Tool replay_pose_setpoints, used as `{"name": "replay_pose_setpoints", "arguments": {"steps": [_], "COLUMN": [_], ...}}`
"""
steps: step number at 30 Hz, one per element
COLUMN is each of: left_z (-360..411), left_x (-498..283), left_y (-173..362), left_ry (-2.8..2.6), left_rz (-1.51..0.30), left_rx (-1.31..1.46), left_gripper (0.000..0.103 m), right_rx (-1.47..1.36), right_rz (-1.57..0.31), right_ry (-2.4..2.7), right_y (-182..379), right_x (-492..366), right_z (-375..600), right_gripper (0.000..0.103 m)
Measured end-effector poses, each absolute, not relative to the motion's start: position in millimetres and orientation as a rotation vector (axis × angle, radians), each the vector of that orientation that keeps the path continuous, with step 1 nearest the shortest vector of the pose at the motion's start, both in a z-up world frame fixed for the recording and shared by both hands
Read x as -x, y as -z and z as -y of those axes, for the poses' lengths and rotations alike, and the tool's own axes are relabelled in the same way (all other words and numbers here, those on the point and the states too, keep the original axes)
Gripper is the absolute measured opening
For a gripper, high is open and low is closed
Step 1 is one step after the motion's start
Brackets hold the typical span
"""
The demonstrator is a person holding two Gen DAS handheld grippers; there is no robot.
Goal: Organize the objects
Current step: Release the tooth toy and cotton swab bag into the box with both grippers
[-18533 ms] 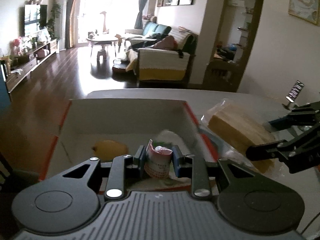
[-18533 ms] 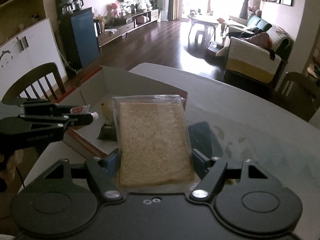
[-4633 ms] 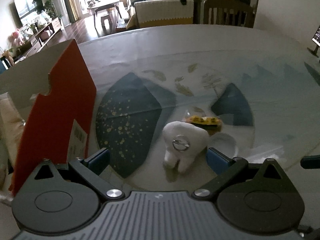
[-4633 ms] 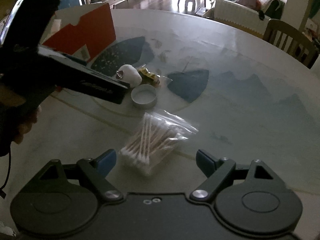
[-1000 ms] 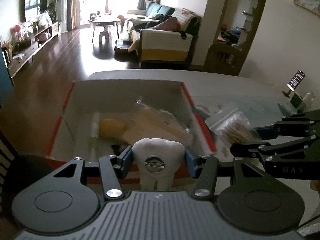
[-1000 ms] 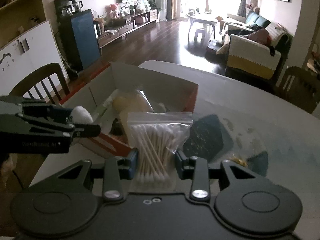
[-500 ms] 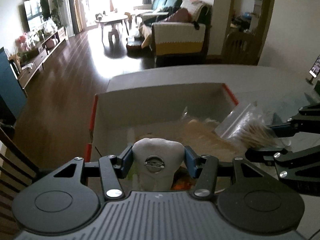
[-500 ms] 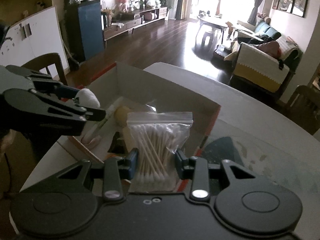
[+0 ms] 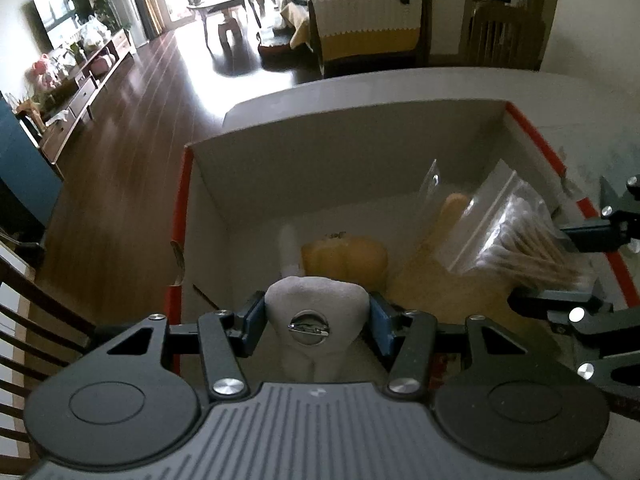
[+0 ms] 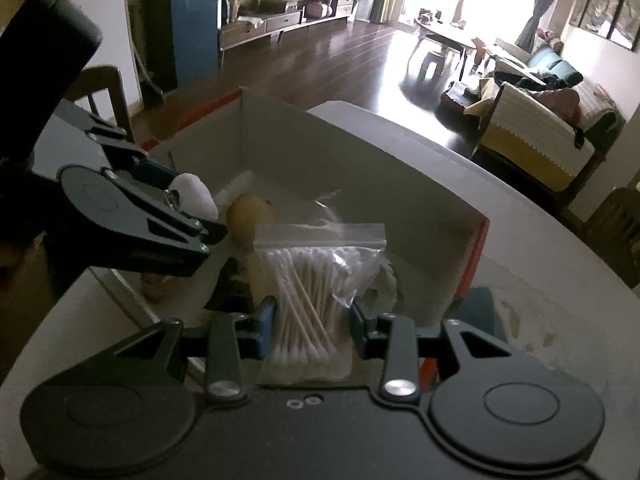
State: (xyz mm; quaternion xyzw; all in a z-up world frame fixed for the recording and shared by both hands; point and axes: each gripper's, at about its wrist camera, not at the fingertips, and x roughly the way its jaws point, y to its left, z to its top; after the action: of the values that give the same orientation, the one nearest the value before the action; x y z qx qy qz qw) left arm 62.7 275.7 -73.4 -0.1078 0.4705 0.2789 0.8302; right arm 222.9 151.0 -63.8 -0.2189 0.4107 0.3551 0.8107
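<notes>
While the left gripper (image 9: 316, 322) hangs over the near edge of the box (image 9: 360, 160), its blue pads (image 9: 254, 320) are pressed against both sides of a white tooth toy (image 9: 316, 312) with a round metal clip on its front, so it is clenched on that toy. Beyond the toy, on the box floor, lie a yellow lump (image 9: 346, 258) and, to its right, a tan slab in clear wrap (image 9: 436, 264); a pale tube (image 9: 289, 250) shows just left of the lump. At the right of this view the right gripper (image 9: 560, 264) reaches in over the red rim, with the swab bag (image 9: 520, 236) held above the slab. The box stands on a grey table (image 9: 580, 96), with a dark wood floor (image 9: 132, 120) beyond it.

From the right wrist view, the right gripper (image 10: 312, 322) is closed on the lower half of the swab bag (image 10: 316, 276), a clear zip bag of cotton swabs standing upright between the pads, above the near part of the box (image 10: 360, 168). To the left the left gripper (image 10: 188, 208) comes in over the box wall, the tooth toy (image 10: 196, 196) showing white at its tips. Just right of the toy are the tube (image 10: 236, 186) and the yellow lump (image 10: 250, 216). A dark packet (image 10: 232, 286) lies on the box floor beside the bag, and clear wrap (image 10: 324, 208) shows behind the bag. The table (image 10: 540, 264) spreads to the right.
</notes>
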Motion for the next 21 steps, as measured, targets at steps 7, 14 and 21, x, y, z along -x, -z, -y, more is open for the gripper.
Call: {"name": "replay_pose_setpoints", "arguments": {"steps": [7,14,21], "left_z": [-275,-274,-268], "left_x": [-69,-73,-71], "left_y": [87,97,102], "left_ry": [-0.580,-0.556,-0.559], "left_rz": [-1.040,-1.080,-1.116], "left_rx": [0.218,0.243,0.255], "left_gripper": [0.053,0.053,0.055], "right_rx": [0.479,0.458,0.438], "right_rz": [-0.897,-0.911,-0.926], "right_ry": [-0.748,-0.757,-0.773], "right_y": [72,74,71], "right_x": [-229,-235,-234], "right_z": [-157,-152,-148], "right_gripper": [0.038,0.041,0.052]}}
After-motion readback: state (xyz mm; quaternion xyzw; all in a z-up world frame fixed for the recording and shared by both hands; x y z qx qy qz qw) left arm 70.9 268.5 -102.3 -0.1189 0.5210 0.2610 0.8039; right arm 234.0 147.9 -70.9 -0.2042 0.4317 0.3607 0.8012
